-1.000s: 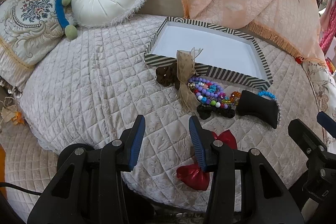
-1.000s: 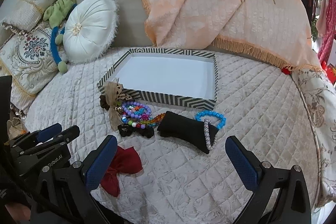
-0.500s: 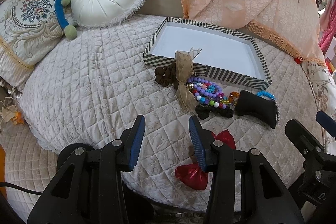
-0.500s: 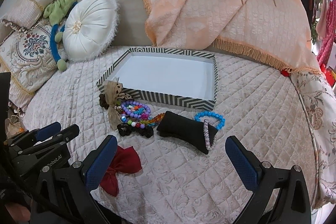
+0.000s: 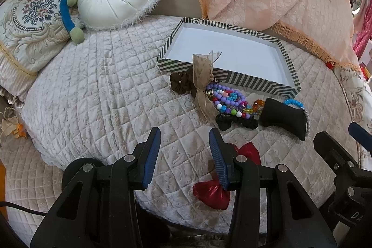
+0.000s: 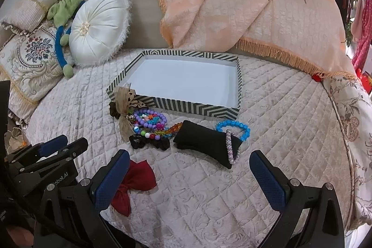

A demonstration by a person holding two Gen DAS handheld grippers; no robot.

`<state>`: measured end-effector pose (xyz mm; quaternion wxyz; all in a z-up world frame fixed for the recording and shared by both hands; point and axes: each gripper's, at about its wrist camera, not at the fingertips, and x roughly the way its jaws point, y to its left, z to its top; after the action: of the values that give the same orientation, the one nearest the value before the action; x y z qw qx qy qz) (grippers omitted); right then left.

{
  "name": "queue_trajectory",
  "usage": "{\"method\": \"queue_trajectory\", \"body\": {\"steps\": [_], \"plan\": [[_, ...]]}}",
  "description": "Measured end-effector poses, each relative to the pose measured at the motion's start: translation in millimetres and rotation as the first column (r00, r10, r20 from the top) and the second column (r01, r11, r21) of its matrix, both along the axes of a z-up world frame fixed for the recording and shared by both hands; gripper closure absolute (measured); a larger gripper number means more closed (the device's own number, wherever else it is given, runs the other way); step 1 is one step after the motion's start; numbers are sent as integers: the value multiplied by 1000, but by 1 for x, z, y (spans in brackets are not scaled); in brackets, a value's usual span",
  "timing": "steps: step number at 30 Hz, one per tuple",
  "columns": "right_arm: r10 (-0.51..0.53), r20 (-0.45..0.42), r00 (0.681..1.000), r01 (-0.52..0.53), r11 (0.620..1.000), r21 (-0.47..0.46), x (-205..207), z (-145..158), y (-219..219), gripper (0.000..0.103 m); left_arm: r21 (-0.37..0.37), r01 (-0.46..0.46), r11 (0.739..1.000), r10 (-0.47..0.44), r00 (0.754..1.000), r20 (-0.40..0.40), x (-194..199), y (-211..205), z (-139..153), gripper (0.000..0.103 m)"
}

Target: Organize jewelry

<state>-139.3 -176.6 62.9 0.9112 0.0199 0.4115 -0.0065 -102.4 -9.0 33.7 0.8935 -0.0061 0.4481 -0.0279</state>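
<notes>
A striped tray (image 6: 176,105) with a white, empty inside stands on the quilted bed; it also shows in the left wrist view (image 5: 255,84). In front of it lie a tan ribbon bow (image 6: 125,106), a pile of colourful bead bracelets (image 6: 151,123), a black scrunchie (image 6: 148,143), a black cushion (image 6: 204,143) with a silver bracelet (image 6: 230,148) around it, a blue bead bracelet (image 6: 234,129) and a red bow (image 6: 134,185). My left gripper (image 5: 184,157) is open and empty, near the red bow (image 5: 216,192). My right gripper (image 6: 188,180) is wide open and empty, in front of the cushion.
A round white pillow (image 6: 100,29), a floral pillow (image 6: 30,57) and a green and blue plush toy (image 6: 64,15) lie at the back left. A peach fringed blanket (image 6: 255,11) is draped at the back right. The bed edge curves off on the right.
Both views have shifted very slightly; the items and tray lie where they were. Both grippers stay open.
</notes>
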Motion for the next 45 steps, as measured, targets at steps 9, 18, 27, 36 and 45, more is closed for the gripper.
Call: {"method": "queue_trajectory", "body": {"steps": [9, 18, 27, 36, 45], "plan": [[1, -5, 1000, -1, 1000, 7, 1, 0, -1, 1, 2, 6, 1000, -6, 1000, -4, -2, 0, -2, 60], [4, -17, 1000, -4, 1000, 14, 2, -1, -2, 1, 6, 10, 1000, -10, 1000, -10, -3, -1, -4, 60], [2, -24, 1000, -2, 1000, 13, 3, -4, -4, 1, 9, 13, 1000, -13, 1000, -15, -2, -2, -4, 60], [3, -27, 1000, -2, 1000, 24, 4, -5, -6, 1, 8, 13, 1000, -13, 1000, -15, -2, -2, -4, 60], [6, -18, 1000, -6, 1000, 22, 3, -1, -6, 1, 9, 19, 1000, -19, 1000, 1, -3, -6, 0, 60]]}}
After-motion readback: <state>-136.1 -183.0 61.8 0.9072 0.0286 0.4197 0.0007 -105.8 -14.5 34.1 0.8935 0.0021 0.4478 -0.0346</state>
